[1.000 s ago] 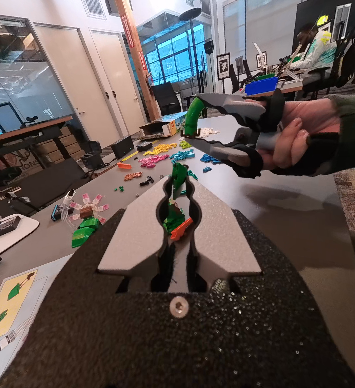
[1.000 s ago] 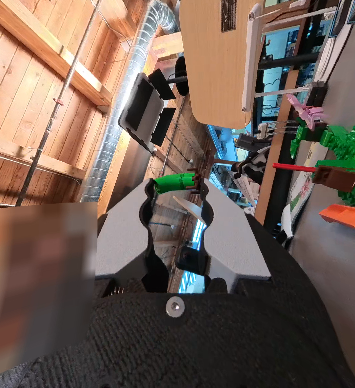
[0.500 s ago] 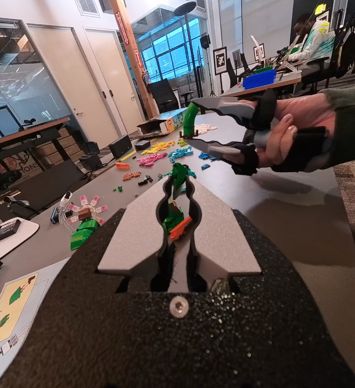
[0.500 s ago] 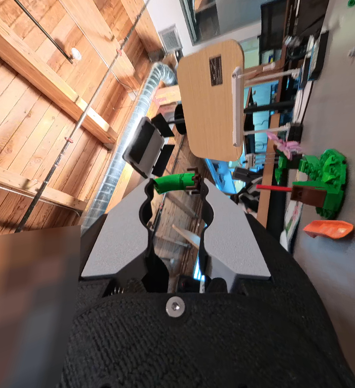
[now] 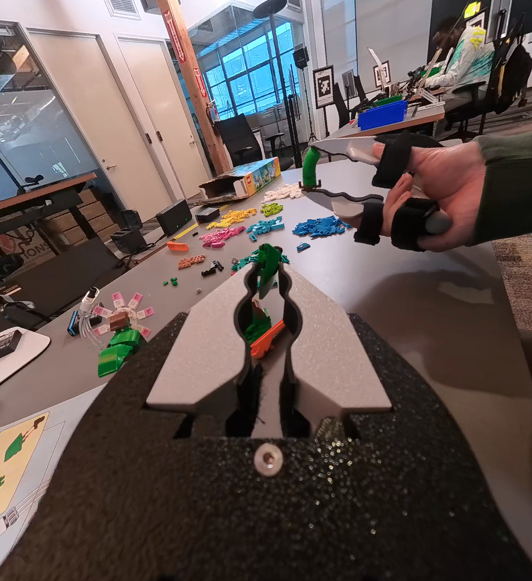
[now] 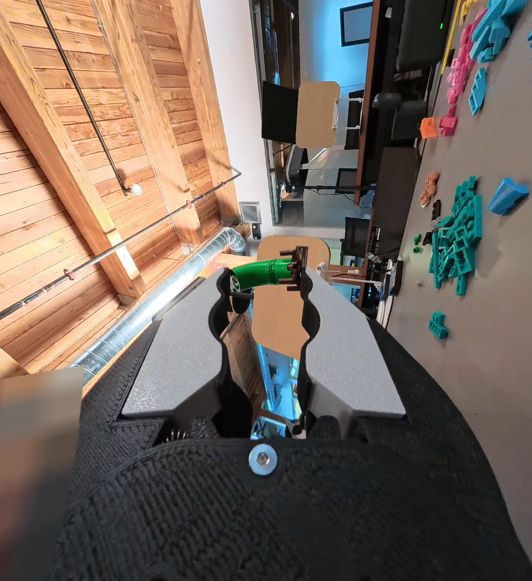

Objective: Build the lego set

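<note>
pinching a curved green lego stem with a brown pronged end (image 6: pixel 263 274), the right gripper (image 6: pixel 266 278) has swung away from the green plant assembly (image 5: pixel 266 267), itself clamped in the left gripper (image 5: pixel 266 276) above the grey table (image 5: pixel 415 298); joining appears postponed.

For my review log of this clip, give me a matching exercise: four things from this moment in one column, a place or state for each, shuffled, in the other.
Things:
1. curved green stem
2. green leaf assembly
3. pink flower build
4. opened set box

Places or states:
A. lying on the table to the left
B. pinched endwise by the right gripper
C. at the table's far end
D. held at the left gripper fingertips

Pairs: 1-B, 2-D, 3-A, 4-C
</note>
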### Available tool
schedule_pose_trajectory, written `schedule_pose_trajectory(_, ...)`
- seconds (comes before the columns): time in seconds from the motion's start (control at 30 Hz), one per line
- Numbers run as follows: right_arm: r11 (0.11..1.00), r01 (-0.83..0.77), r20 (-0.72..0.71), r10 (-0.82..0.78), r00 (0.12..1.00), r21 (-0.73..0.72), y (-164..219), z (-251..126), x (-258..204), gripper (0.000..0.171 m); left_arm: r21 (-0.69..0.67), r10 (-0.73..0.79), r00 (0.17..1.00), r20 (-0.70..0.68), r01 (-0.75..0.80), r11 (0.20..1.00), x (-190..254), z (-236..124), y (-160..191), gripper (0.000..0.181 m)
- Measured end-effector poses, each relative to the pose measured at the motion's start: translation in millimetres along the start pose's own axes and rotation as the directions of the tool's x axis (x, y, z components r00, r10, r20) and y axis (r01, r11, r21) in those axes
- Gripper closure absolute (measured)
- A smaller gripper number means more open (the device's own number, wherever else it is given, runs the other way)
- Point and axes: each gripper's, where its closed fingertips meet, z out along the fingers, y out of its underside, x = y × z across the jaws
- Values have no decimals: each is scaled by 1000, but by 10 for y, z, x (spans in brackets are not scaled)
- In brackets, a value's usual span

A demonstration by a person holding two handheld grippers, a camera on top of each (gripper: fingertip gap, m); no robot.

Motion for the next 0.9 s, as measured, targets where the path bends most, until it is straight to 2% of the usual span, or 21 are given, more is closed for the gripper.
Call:
schedule_pose_trajectory(0.47,993,117,8,-117,993,-8,4,12,-81,128,-3,-5,1000,-7,5,1000,6,5,10,171)
schedule_pose_trajectory(0.9,991,136,15,-135,991,-21,42,18,-97,128,-5,-4,1000,-9,4,1000,10,8,12,171)
